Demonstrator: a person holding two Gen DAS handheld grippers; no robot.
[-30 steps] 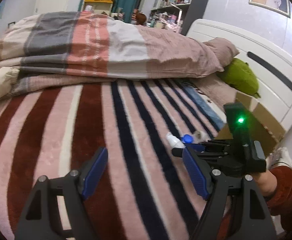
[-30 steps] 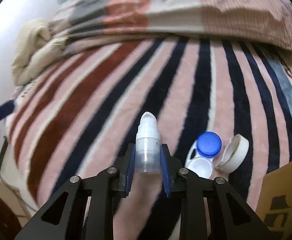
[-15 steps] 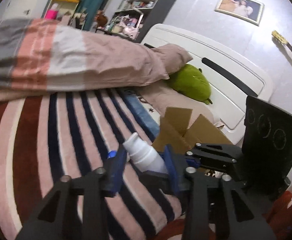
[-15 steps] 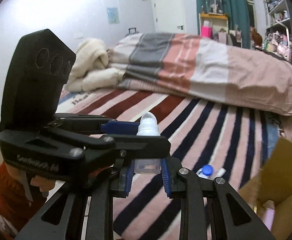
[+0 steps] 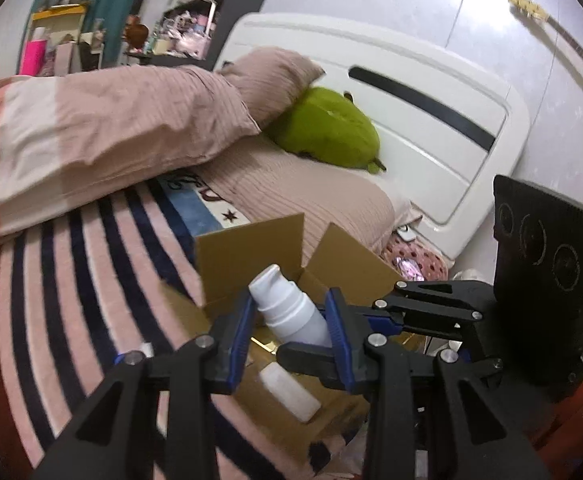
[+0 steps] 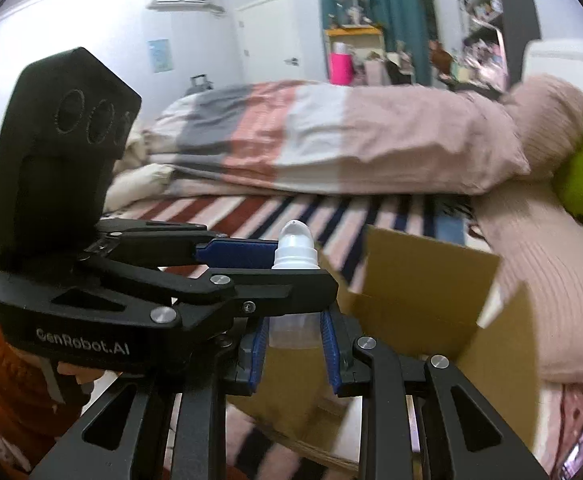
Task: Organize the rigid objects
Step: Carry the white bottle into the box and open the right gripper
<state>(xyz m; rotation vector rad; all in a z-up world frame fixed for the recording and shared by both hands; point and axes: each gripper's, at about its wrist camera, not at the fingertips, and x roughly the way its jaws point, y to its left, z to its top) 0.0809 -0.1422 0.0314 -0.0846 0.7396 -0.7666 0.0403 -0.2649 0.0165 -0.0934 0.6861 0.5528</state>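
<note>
A white pump bottle (image 5: 291,312) is held over the open cardboard box (image 5: 251,256) on the striped bed. My right gripper (image 6: 294,340) is shut on its lower body (image 6: 293,330), its cap (image 6: 295,246) pointing up. My left gripper (image 5: 289,320) has its blue pads on both sides of the bottle's upper part and looks shut on it too. The left gripper body (image 6: 91,264) crosses in front in the right wrist view. Another white bottle (image 5: 291,392) lies inside the box.
A striped blanket (image 5: 71,280) covers the bed. A folded duvet (image 6: 331,140), a pillow (image 5: 271,80) and a green plush (image 5: 327,128) lie beyond the box. The white headboard (image 5: 431,120) stands at right.
Both grippers have carried the bottle from the blanket to above the cardboard box. The left gripper has closed around the bottle's top; it was open and apart a second ago.
</note>
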